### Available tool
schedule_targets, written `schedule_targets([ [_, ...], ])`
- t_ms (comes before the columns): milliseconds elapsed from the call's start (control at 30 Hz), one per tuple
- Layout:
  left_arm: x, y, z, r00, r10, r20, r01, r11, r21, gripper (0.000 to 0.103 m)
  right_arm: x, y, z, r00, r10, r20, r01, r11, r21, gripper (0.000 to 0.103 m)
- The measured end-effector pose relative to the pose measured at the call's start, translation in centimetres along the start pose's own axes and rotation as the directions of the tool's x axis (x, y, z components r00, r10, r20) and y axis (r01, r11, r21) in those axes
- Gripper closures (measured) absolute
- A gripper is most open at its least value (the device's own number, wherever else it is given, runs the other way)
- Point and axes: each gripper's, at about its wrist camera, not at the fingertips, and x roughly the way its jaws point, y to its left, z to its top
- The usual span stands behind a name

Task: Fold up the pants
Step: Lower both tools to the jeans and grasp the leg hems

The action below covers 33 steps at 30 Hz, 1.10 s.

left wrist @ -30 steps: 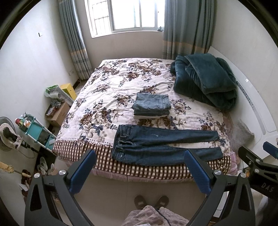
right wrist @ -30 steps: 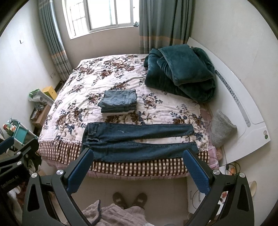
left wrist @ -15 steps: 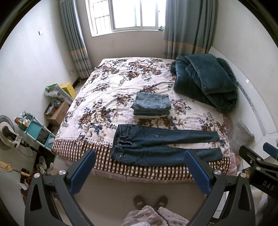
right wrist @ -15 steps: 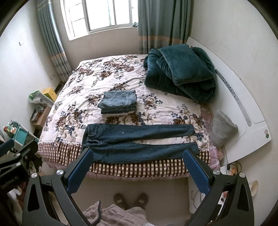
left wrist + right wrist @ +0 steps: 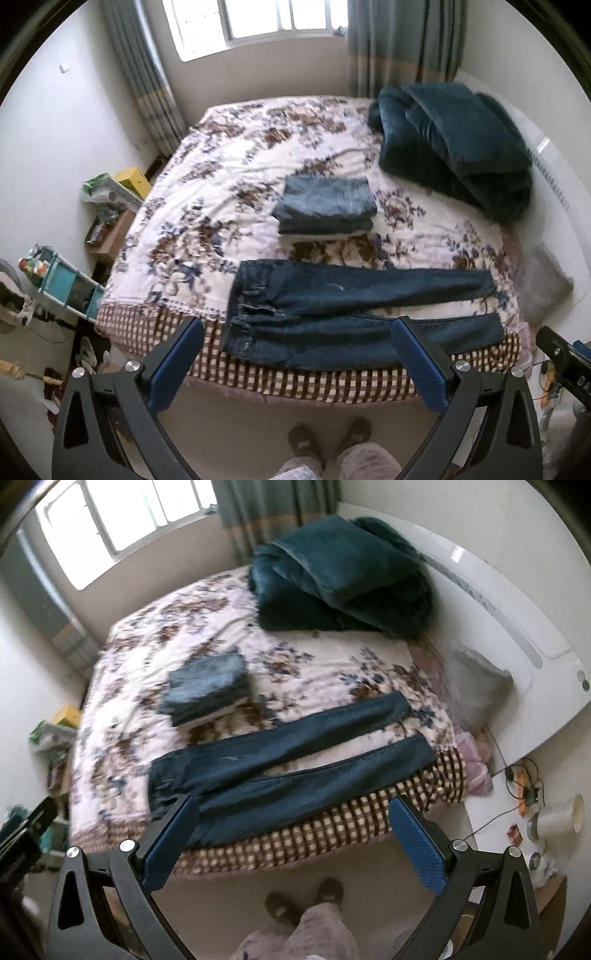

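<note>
Dark blue jeans (image 5: 332, 310) lie flat along the near edge of the floral bed (image 5: 221, 192), waistband to the left, legs spread to the right; they also show in the right wrist view (image 5: 280, 775). A folded stack of denim pants (image 5: 327, 206) sits behind them, also in the right wrist view (image 5: 205, 688). My left gripper (image 5: 297, 365) is open and empty, held above the floor in front of the bed. My right gripper (image 5: 293, 843) is open and empty, also short of the bed edge.
A teal blanket pile (image 5: 454, 140) lies at the bed's back right by the white headboard (image 5: 517, 627). A teal shelf cart (image 5: 62, 284) and boxes (image 5: 110, 229) stand left of the bed. A side table with cables and cups (image 5: 535, 812) stands right. The person's feet (image 5: 328, 439) are below.
Both grippers have moved closer to the bed and dipped down, so the jeans look larger. The right wrist view has tilted. Both stay open.
</note>
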Motion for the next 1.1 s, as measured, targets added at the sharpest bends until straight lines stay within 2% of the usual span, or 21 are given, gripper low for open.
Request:
schedule_targets([
  [133,6.7,-3.8,0.6,0.998,0.017,-0.066,-0.016,1.000,0.022,0.000,8.2,-2.8,1.4,0.998,-0.023,-0.059,0.026,0.998,0.052,0.000],
  [333,17.3,-11.2,1.5,0.985,0.070,-0.160,-0.064,0.997,0.043,0.000,22.5,-9.0,5.6,0.986,0.007,-0.170,0.017,0.989,0.144,0.000],
  [533,29.8,-19.2,2.0,0.961,0.092,-0.259,-0.081,0.995,0.053,0.000,38.9,-17.8,9.7,0.951,0.066,-0.302,0.014,0.967,0.256,0.000],
  [633,35.4,-21.9,0.9,0.945,0.105,-0.310,-0.094,0.994,0.052,0.000,45.3,-22.1,10.1,0.936,0.077,-0.343,0.037,0.949,0.314,0.002],
  [700,39.0,-23.2,0.0,0.932,0.119,-0.341,-0.107,0.993,0.054,0.000,49.7,-25.7,9.9,0.923,0.111,-0.369,0.042,0.923,0.384,0.006],
  [833,44.6,-25.5,-1.6,0.910,0.128,-0.393,-0.115,0.992,0.057,0.000,57.3,-32.0,9.3,0.914,0.175,-0.365,0.045,0.852,0.522,0.032],
  [900,46.6,-26.8,-2.3,0.906,0.127,-0.405,-0.109,0.992,0.067,0.000,59.8,-34.0,9.2,0.922,0.206,-0.328,0.026,0.813,0.582,0.034],
  [967,47.7,-27.8,-2.7,0.909,0.138,-0.393,-0.112,0.990,0.087,0.000,62.4,-35.7,9.2,0.929,0.240,-0.283,-0.005,0.771,0.637,0.037],
  [1033,48.0,-28.4,-2.8,0.914,0.146,-0.378,-0.115,0.988,0.103,0.000,64.6,-36.7,9.1,0.928,0.304,-0.216,-0.067,0.706,0.705,0.042],
  [1100,48.3,-28.8,-2.7,0.918,0.159,-0.365,-0.126,0.986,0.112,0.000,65.8,-36.6,9.2,0.930,0.310,-0.197,-0.075,0.686,0.723,0.069],
])
